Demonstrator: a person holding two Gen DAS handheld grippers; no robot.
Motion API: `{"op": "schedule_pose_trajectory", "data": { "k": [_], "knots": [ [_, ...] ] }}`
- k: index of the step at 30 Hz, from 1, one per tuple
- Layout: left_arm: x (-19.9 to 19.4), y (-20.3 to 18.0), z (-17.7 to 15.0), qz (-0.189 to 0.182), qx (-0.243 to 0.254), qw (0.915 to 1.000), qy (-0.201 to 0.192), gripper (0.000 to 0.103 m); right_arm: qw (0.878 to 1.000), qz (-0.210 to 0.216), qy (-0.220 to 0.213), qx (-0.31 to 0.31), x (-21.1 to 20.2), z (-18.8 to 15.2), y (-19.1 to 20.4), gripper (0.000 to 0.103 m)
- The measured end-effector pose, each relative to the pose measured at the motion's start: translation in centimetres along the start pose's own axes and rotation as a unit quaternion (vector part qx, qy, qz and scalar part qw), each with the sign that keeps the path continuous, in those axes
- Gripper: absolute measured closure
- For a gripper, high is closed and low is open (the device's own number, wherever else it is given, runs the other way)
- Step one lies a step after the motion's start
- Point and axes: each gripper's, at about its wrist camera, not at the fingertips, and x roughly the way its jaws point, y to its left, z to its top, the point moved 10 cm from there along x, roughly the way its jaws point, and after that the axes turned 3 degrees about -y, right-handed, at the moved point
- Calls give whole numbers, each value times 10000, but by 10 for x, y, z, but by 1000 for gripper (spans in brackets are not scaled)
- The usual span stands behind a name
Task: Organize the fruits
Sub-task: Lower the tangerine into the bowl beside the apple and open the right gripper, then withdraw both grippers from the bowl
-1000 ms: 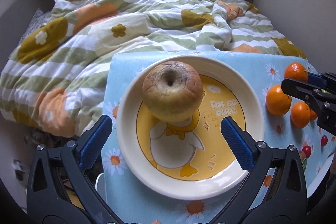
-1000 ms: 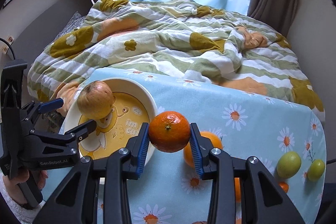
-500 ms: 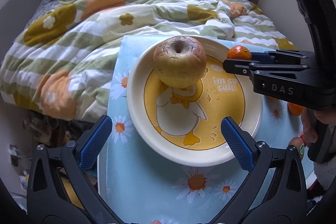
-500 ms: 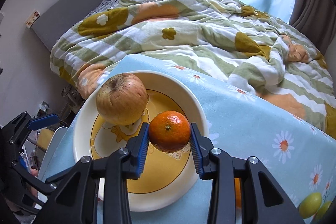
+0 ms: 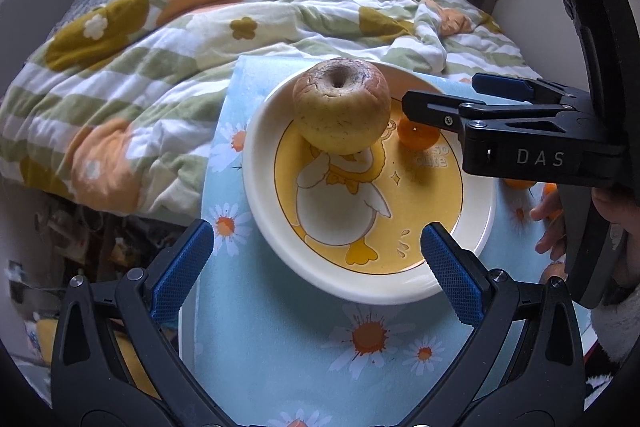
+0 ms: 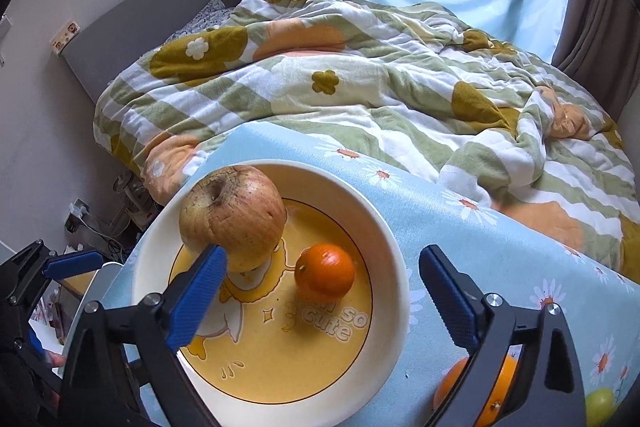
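A cream plate [image 5: 476, 227] with a yellow duck picture stands on a blue daisy tablecloth [image 5: 280, 347]; its rim also shows in the right wrist view [image 6: 384, 227]. A wrinkled apple [image 5: 342, 107] [image 6: 234, 215] sits at its far left. A small orange mandarin [image 6: 325, 273] [image 5: 416, 137] lies loose on the plate beside the apple. My right gripper [image 6: 320, 295] is open, its fingers either side of the mandarin, apart from it. In the left wrist view it reaches in from the right [image 5: 440, 99]. My left gripper [image 5: 312, 263] is open and empty at the plate's near edge.
A striped flower quilt [image 6: 360, 79] covers the bed behind the table. More oranges [image 6: 480, 399] and a green fruit [image 6: 600, 401] lie on the cloth to the right of the plate. The table's left edge [image 5: 212, 163] drops to floor clutter.
My right gripper carried the mandarin over the plate, opened, and the mandarin now lies on the plate. My left gripper stayed open and drew back slightly.
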Motion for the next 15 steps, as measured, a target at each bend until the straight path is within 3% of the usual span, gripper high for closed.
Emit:
{"op": "schedule_pose_trajectory", "data": {
  "k": [15],
  "knots": [
    [-41, -6, 22, -24, 223, 9994, -278, 0, 9986, -336, -45, 398, -65, -1, -4, 7]
  ]
}}
